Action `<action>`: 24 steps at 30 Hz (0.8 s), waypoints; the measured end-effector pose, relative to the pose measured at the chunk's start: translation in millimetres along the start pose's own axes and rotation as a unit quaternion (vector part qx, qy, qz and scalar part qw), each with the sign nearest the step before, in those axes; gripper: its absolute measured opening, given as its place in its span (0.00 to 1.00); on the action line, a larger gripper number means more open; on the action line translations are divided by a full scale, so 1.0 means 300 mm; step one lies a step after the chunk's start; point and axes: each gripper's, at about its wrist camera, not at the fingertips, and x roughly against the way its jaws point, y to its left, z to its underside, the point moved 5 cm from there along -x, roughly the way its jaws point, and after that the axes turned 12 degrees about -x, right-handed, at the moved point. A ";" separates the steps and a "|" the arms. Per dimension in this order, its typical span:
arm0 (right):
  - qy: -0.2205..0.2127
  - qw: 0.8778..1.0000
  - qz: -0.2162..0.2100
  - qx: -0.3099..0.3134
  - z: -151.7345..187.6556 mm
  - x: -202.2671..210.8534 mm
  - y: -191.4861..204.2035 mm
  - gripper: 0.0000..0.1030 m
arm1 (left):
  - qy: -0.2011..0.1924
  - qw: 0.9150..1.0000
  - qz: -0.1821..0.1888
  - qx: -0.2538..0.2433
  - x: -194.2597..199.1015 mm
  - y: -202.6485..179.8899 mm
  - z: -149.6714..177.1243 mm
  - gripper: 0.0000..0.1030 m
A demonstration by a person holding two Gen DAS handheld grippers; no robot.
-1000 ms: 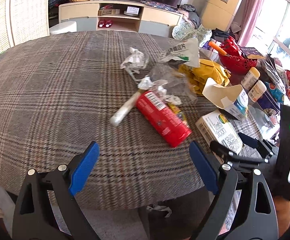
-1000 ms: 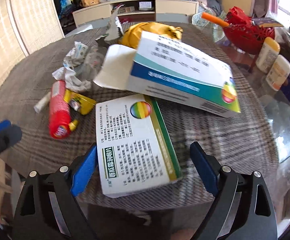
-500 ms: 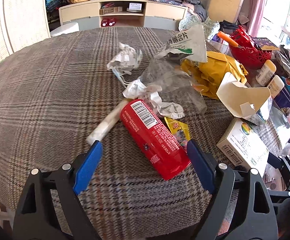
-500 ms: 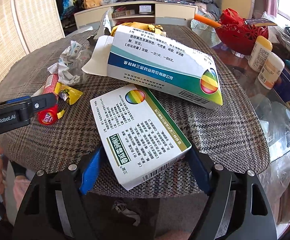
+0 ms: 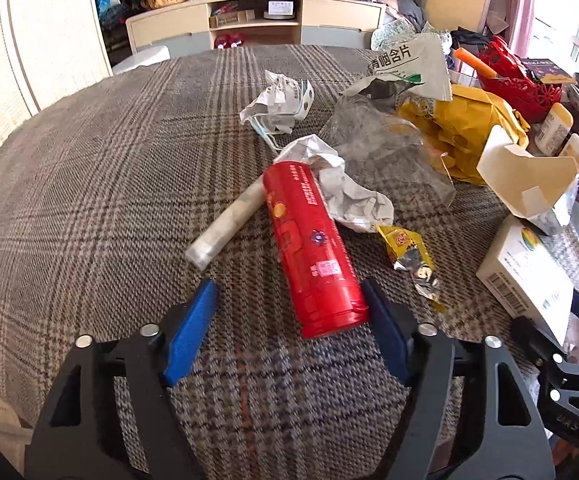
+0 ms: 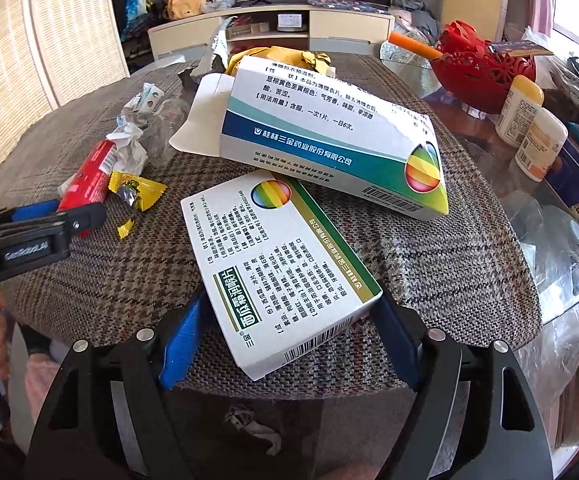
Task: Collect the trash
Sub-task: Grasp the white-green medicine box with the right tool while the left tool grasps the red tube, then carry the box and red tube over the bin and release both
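Observation:
A red tube (image 5: pixel 313 248) lies on the plaid tablecloth (image 5: pixel 89 200), its near end between the blue pads of my left gripper (image 5: pixel 287 296). The jaws are closing; the right pad is at the tube's end and the left pad stands apart from it. In the right wrist view, a white medicine box with a green band (image 6: pixel 277 264) lies flat near the table's front edge. My right gripper (image 6: pixel 291 304) is shut on its near end, both pads against its sides. The red tube (image 6: pixel 89 176) also shows at the left there.
Beside the tube lie a pale stick (image 5: pixel 225 228), crumpled paper (image 5: pixel 349 192), a yellow wrapper (image 5: pixel 405 244), a clear bag (image 5: pixel 381 148) and a yellow bag (image 5: pixel 469 128). An open blue-and-white box (image 6: pixel 329 132) overlaps the held box. A red basket (image 6: pixel 485 68) and two bottles (image 6: pixel 537 140) stand right.
My left gripper has come forward and down over the red tube and its jaws have narrowed. The tube has rolled, its barcode side turned away. The right jaws closed onto the white box.

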 end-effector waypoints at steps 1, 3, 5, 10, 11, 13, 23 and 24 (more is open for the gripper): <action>-0.006 1.000 -0.001 0.003 0.001 -0.001 0.001 0.77 | -0.003 1.000 0.001 0.002 -0.002 0.002 -0.004 0.63; -0.019 1.000 -0.003 0.003 0.001 -0.006 -0.001 0.77 | -0.009 1.000 0.004 0.008 -0.002 0.016 -0.013 0.50; -0.022 1.000 -0.002 0.001 0.005 -0.003 -0.002 0.75 | -0.010 1.000 0.000 0.010 0.003 0.031 -0.014 0.30; -0.008 1.000 -0.015 0.005 0.032 0.027 0.000 0.75 | -0.005 1.000 0.011 0.007 0.049 0.030 0.029 0.30; -0.002 1.000 -0.020 0.006 0.042 0.039 0.001 0.75 | -0.004 1.000 0.016 0.006 0.067 0.023 0.049 0.30; 0.005 1.000 -0.027 0.007 0.068 0.062 -0.001 0.75 | -0.002 1.000 0.021 0.004 0.097 0.008 0.094 0.30; 0.048 0.997 -0.064 -0.012 0.198 0.139 -0.037 0.74 | -0.006 0.998 0.057 0.000 0.252 -0.107 0.300 0.30; 0.053 0.996 -0.066 -0.015 0.206 0.137 -0.042 0.74 | -0.007 0.998 0.061 0.000 0.265 -0.126 0.316 0.30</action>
